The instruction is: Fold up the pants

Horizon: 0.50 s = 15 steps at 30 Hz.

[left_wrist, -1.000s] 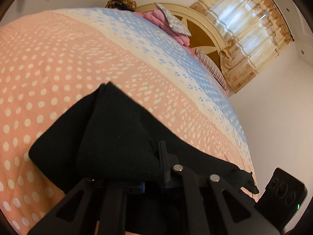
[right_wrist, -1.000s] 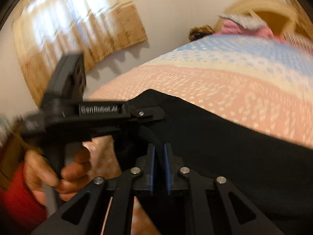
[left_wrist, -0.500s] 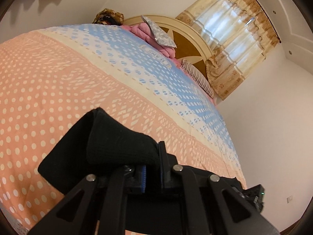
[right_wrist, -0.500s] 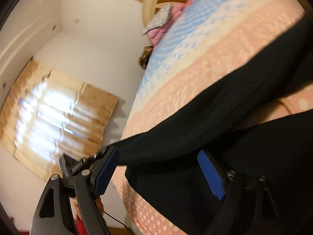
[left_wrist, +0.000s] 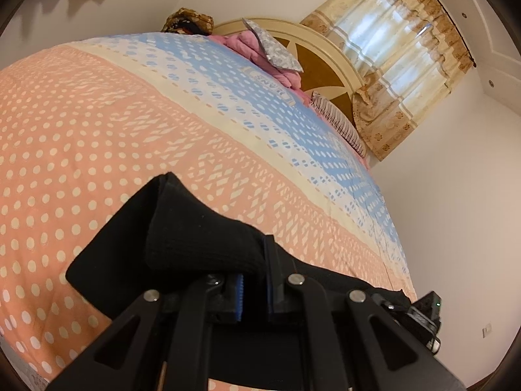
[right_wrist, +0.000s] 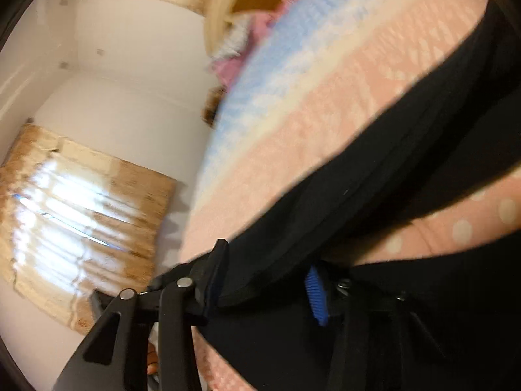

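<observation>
Tongs (right_wrist: 263, 290) narrower (around pants (right_wrist: 374, 202))

My right view is smeared by motion. The black fabric pants (right_wrist: 374, 202) run off its right edge and cover my right tool (right_wrist: 263, 280), perhaps already pinched.

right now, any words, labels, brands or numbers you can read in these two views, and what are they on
Nothing here can be quoted as it reads.
Pale lettering on the blue band of the bedspread: too small and warped to read.
Black pants: no label or print shows.
Right wrist view: blurred by motion, no text to make out.
</observation>
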Each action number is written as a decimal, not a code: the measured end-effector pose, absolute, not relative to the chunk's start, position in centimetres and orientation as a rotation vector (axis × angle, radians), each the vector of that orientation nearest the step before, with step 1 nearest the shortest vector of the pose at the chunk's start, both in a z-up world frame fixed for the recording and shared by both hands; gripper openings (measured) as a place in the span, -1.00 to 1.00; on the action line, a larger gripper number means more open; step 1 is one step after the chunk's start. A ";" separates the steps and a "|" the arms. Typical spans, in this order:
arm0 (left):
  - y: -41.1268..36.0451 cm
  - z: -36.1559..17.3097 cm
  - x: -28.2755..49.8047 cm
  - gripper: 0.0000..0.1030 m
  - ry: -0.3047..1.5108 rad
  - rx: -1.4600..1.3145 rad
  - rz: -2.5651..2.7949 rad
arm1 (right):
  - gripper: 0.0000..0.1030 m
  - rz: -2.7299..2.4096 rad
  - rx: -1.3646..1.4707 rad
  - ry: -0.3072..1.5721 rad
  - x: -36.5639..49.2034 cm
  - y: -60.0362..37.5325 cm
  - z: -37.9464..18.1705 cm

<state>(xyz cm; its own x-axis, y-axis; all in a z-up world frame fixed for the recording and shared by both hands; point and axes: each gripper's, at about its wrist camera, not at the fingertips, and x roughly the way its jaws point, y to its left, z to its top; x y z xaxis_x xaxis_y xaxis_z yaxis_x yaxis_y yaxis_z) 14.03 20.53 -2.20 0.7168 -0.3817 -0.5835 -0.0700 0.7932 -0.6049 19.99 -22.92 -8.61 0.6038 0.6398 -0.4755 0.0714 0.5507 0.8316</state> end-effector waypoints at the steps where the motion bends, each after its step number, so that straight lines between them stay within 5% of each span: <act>1: 20.6 -2.4 14.1 -0.79 0.765 -0.647 -0.181 | -0.42 0.387 0.951 0.888 20.3 -22.8 -8.8; 2: 20.7 -2.5 14.1 -0.80 0.766 -0.645 -0.176 | -0.44 0.387 0.946 0.891 20.5 -22.8 -8.8; 4: 20.7 -2.7 14.6 -0.79 0.774 -0.636 -0.168 | -0.94 0.367 0.900 0.903 20.7 -22.5 -8.4; 15: 22.5 -1.5 12.6 -0.79 0.770 -0.520 -0.133 | -0.95 0.492 0.537 0.776 12.3 -17.4 0.3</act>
